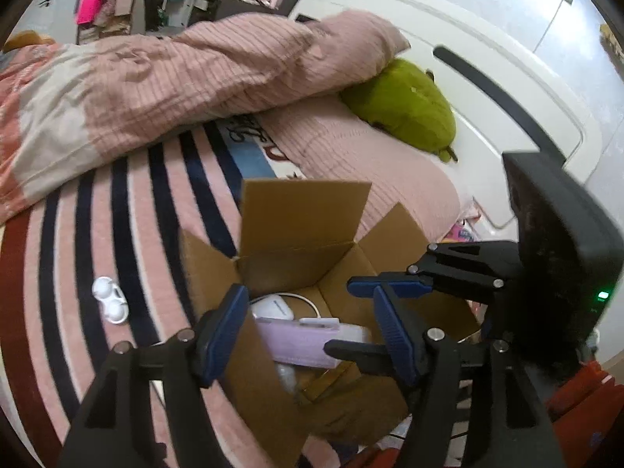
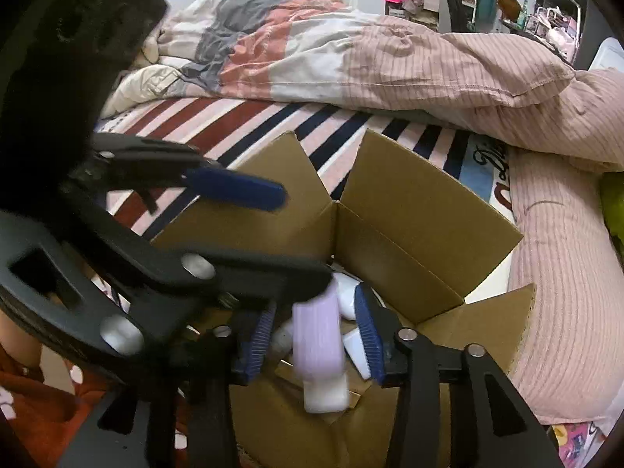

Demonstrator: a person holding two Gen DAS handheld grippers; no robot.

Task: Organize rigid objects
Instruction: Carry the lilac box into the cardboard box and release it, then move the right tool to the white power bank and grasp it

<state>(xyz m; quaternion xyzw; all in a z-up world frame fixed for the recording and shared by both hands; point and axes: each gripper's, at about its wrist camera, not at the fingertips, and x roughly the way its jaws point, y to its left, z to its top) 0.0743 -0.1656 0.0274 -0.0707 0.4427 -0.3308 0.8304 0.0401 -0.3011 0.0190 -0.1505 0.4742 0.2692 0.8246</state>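
Two hand-held grippers over cardboard box (image 2: 409, 210), lilac case (image 2: 318, 335) seemingly lengthwise between right pads.

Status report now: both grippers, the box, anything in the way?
Left gripper open above brown cardboard box. Right gripper open around lilac rectangular case inside it. White twin-cup case on striped blanket, unobstructed.

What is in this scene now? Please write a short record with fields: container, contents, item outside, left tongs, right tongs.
container: cardboard box, flaps open, on the striped blanket
contents: lilac case and several white items, not clear which
item outside: white twin-cup case on the blanket, beside the box
left tongs: open, above the box, holding nothing
right tongs: open around the lilac case; contact cannot be told
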